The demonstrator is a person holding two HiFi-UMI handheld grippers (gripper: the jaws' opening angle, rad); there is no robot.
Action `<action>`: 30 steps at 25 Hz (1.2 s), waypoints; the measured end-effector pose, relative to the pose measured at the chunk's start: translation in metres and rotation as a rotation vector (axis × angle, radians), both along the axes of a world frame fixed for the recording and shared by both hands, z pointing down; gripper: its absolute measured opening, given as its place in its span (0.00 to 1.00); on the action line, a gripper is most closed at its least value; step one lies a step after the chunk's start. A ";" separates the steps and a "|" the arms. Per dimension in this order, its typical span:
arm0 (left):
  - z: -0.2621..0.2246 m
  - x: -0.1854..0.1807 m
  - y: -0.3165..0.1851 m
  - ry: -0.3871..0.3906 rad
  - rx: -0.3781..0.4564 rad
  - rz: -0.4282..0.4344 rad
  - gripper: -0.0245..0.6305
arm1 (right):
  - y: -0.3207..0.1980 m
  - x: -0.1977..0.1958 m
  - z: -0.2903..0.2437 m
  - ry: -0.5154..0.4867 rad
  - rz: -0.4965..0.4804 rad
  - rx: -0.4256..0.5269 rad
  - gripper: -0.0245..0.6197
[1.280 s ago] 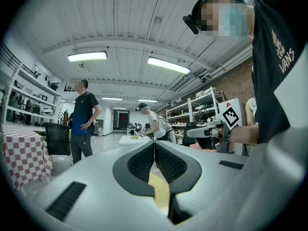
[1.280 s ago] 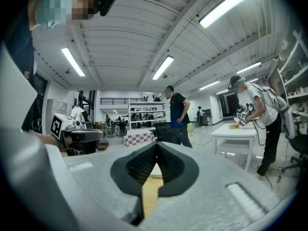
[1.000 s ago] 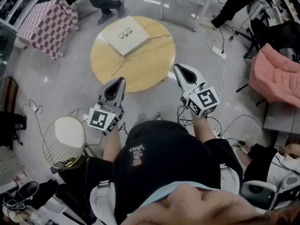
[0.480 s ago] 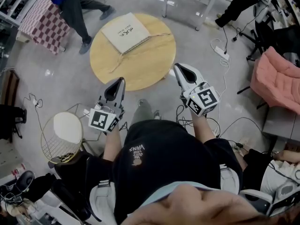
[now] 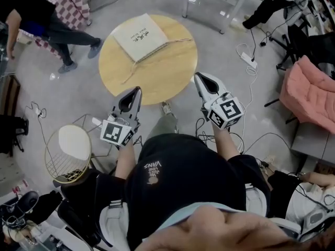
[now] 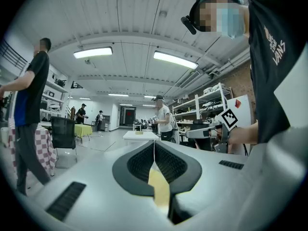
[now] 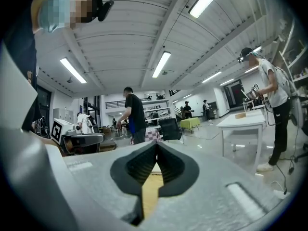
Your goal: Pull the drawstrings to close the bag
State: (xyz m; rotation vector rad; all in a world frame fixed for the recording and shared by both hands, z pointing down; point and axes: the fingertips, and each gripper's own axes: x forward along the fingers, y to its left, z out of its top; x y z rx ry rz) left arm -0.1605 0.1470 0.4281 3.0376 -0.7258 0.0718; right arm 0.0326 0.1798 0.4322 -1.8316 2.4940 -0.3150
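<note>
We hold the left gripper [image 5: 135, 91] and the right gripper [image 5: 198, 77] clenched and empty, by the near edge of the round wooden table [image 5: 172, 75]. The beige drawstring bag [image 5: 140, 36] lies flat on the table's far side, its print too small to read, with its drawstrings [image 5: 130, 73] trailing loose. Our black shirt [image 5: 157, 184] reads "VANS".

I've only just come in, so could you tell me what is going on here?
A person holds a two-jaw gripper in each hand, facing a round wooden table. A cream drawstring bag lies flat on it, drawstrings trailing loose across the top. The left gripper and right gripper are both shut and empty, by the table's near edge. Neither touches the bag or strings; the pulling has not yet begun.
</note>
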 end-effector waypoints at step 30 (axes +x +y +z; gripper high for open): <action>0.024 0.008 -0.187 0.010 -0.046 -0.076 0.04 | -0.187 0.031 0.001 0.023 -0.049 -0.011 0.04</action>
